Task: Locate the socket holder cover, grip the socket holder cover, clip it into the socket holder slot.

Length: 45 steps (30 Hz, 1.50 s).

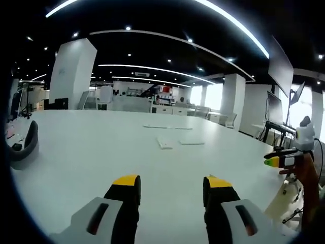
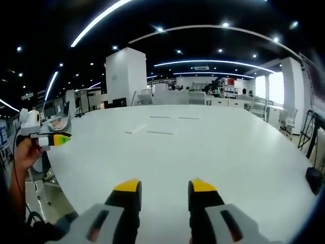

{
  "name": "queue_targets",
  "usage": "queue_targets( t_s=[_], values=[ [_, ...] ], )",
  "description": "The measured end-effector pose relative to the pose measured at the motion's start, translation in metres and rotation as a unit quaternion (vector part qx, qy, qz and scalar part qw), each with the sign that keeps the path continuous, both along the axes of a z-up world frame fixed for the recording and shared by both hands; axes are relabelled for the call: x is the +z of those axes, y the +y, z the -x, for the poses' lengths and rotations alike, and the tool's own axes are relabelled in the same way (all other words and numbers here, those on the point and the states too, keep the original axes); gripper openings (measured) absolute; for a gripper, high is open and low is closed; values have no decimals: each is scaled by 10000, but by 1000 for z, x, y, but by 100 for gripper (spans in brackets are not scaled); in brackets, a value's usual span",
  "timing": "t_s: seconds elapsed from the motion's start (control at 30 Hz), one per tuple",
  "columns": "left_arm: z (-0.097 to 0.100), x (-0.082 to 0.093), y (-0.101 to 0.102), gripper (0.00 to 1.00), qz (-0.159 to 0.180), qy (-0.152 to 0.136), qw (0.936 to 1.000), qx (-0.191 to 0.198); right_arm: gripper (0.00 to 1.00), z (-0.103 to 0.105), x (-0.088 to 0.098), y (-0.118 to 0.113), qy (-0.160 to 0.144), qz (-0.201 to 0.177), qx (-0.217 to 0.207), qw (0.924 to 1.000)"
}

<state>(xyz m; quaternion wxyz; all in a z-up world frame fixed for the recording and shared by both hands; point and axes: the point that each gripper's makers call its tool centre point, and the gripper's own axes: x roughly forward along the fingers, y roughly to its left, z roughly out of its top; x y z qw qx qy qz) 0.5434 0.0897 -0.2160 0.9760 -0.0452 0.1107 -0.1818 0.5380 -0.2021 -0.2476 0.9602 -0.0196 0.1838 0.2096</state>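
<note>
Several flat white pieces lie far out on the white table: a short one, a strip beside it and two thin strips behind. I cannot tell which is the socket holder cover or the holder. My left gripper hangs open over the near table, holding nothing. In the right gripper view the same pieces lie far ahead. There my right gripper is also open and holds nothing. Each gripper shows at the edge of the other's view: the right gripper and the left gripper, each in a hand.
A dark grey curved object rests at the table's left edge, and a dark object sits at the right rim. Office pillars, desks and chairs stand beyond the table. A tripod with a monitor stands to the right.
</note>
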Motion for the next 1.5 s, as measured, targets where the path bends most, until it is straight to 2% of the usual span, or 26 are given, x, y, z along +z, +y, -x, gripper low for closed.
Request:
queue_targets(
  t_s=[0.17,0.47,0.6,0.8,0.97,1.03,1.13,1.3,1.5],
  values=[
    [0,0,-6,53,10,-25,10000,-32,38,2,-5,-1,44,-30,-15,10000],
    [-7,-1,-1,52,11,85,10000,-15,36,4,-8,-2,97,-90,-33,9999],
    [-8,5,-1,52,-15,68,10000,1,36,4,-9,-1,118,-39,11,9999],
    [-9,13,-15,52,-81,-54,9999,-136,36,5,-7,-4,121,33,7,9999],
    [-7,7,-24,52,-177,-77,9995,-259,35,-2,-8,-10,80,59,-57,9999],
    [-4,7,-22,52,-206,-62,9995,-227,35,-4,-7,-10,65,34,-67,10000],
    [-2,16,-15,52,-298,-210,9993,-76,35,-3,-7,-8,57,29,-35,10000],
    [2,21,-15,51,-328,-360,9988,54,34,0,-11,-13,1,58,-28,10000],
    [3,10,-18,51,-395,-228,9990,15,32,-4,-11,-18,-61,-9,-108,9999]
  ],
)
